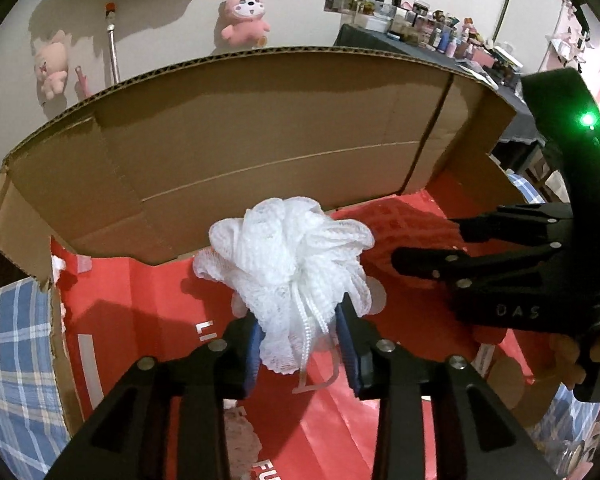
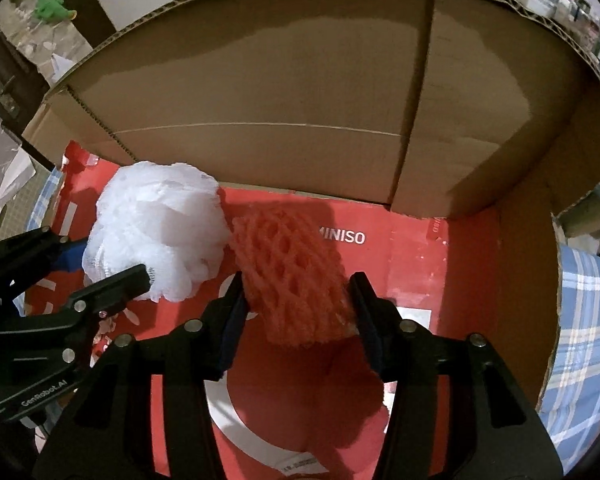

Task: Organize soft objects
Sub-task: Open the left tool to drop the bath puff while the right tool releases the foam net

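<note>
A white mesh bath pouf (image 1: 296, 256) hangs between the blue pads of my left gripper (image 1: 300, 344), which touch its lower part on both sides. It is low inside a cardboard box (image 1: 260, 128) with a red printed floor. Just to its right my right gripper (image 1: 424, 240) reaches into the same box. In the right wrist view, the right gripper (image 2: 298, 308) has an orange foam net sleeve (image 2: 292, 264) between its pads, which touch both its sides. The pouf (image 2: 156, 232) and left gripper (image 2: 112, 260) sit at its left, pouf and net touching.
The box's tall back flap (image 2: 260, 80) stands right ahead, and a side wall (image 2: 520, 280) closes the right. Blue plaid cloth (image 1: 12, 360) lies around the box. Pink plush toys (image 1: 246, 20) hang on the wall, and a cluttered table (image 1: 440, 36) stands at the far right.
</note>
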The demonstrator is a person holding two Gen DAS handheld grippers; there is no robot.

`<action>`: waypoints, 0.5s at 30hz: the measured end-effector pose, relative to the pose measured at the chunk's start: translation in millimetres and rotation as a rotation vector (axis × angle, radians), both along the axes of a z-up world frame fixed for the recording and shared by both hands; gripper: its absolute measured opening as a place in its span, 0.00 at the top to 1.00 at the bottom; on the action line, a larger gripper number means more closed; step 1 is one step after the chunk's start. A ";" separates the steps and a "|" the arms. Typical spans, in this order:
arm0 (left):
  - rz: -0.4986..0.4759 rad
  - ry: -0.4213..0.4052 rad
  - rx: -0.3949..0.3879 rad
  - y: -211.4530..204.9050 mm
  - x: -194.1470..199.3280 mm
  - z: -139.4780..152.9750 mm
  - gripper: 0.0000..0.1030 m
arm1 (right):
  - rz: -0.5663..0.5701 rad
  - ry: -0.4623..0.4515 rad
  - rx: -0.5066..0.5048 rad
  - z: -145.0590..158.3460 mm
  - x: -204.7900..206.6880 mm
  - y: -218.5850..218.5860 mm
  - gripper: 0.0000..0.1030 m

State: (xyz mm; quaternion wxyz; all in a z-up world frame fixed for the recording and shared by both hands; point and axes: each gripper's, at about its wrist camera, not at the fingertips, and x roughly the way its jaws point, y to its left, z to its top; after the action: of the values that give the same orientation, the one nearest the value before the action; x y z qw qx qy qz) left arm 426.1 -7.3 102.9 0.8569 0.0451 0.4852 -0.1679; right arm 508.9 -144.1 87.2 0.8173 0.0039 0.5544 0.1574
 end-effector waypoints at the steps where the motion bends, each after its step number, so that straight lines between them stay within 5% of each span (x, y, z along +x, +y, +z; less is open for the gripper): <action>1: 0.004 0.003 -0.002 1.7 0.2 -0.7 0.62 | -0.005 0.002 0.000 0.1 0.0 -1.6 0.50; 15: 0.048 -0.007 0.015 11.2 -3.0 2.5 0.37 | -0.040 0.003 -0.004 4.2 -1.8 -15.1 0.34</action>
State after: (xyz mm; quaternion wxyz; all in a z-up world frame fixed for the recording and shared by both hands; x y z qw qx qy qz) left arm 423.1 3.9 105.4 0.8620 0.0403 0.4845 -0.1437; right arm 507.1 -159.2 91.5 0.8195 0.0134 0.5556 0.1400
